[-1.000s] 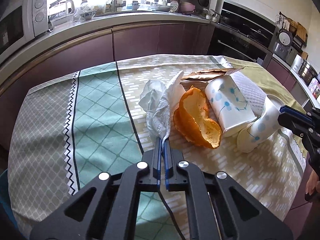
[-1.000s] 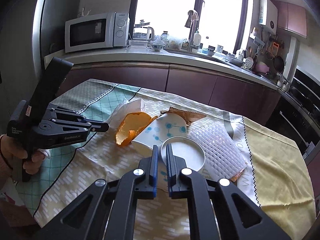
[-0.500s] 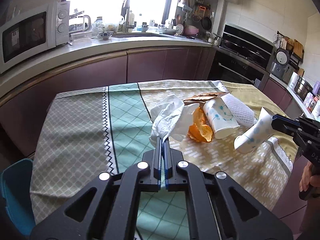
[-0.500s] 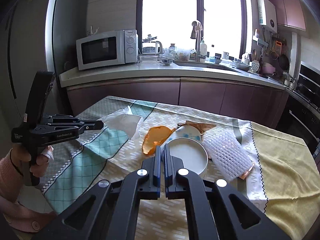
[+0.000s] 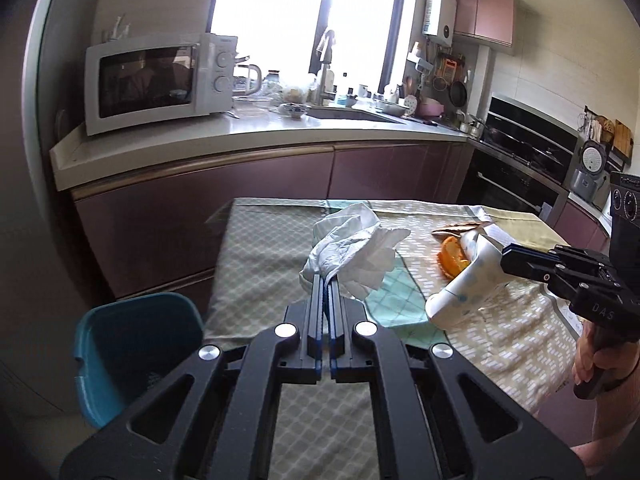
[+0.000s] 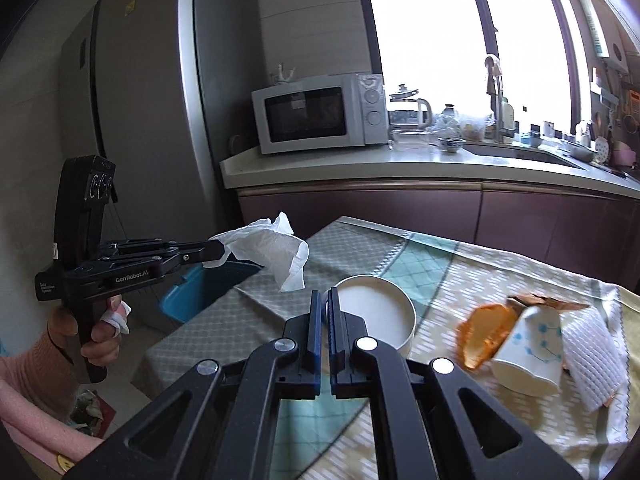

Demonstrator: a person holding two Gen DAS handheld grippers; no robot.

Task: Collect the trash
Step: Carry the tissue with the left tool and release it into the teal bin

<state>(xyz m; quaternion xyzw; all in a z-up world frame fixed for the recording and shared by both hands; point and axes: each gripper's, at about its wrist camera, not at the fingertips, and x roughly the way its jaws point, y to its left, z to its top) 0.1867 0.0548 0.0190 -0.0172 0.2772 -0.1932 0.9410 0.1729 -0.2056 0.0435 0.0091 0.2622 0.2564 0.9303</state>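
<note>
The crumpled white tissue (image 5: 352,252) hangs pinched at the tips of the left gripper (image 5: 327,280), its jaws clamped on it, held in the air over the table's near edge. Below and left of that gripper stands the blue bin (image 5: 132,344). The right gripper (image 6: 323,296) is closed on the rim of a white paper cup (image 6: 376,320), also lifted. Beyond it on the tablecloth (image 6: 460,280) lie an orange peel (image 6: 484,332) and a second paper cup (image 6: 528,348).

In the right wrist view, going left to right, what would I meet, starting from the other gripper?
Left gripper → white tissue it pinches → held paper cup, rim clamped by the right gripper → orange peel → tipped paper cup → white foam net.
</note>
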